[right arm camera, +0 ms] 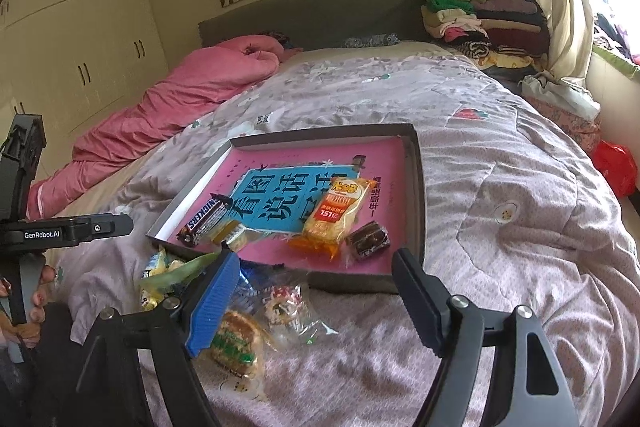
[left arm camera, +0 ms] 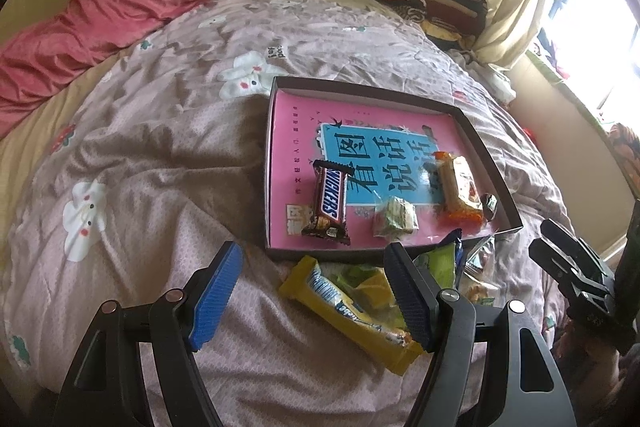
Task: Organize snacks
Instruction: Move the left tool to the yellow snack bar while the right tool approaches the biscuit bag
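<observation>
Left tongs [left arm camera: 316, 291] spread, nothing pinched; a yellow snack bar [left arm camera: 352, 311] lies on the bed quilt [left arm camera: 160, 155] between the fingers. At 12 o'clock of it sits the shallow box [left arm camera: 496, 155], holding a Snickers bar [left arm camera: 329, 205], a small green packet [left arm camera: 394, 218] and an orange wafer pack [left arm camera: 458, 189]. Right tongs [right arm camera: 316, 303] spread, empty, over loose clear-wrapped snacks [right arm camera: 284, 303]; a dark wrapped sweet [right arm camera: 368, 235] lies in the box at 1 o'clock.

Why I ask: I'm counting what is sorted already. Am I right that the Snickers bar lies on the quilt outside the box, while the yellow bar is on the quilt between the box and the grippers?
Not quite. The Snickers bar lies inside the box, on the pink book; the left wrist view shows it. The yellow bar is indeed on the quilt, outside the box.
</observation>
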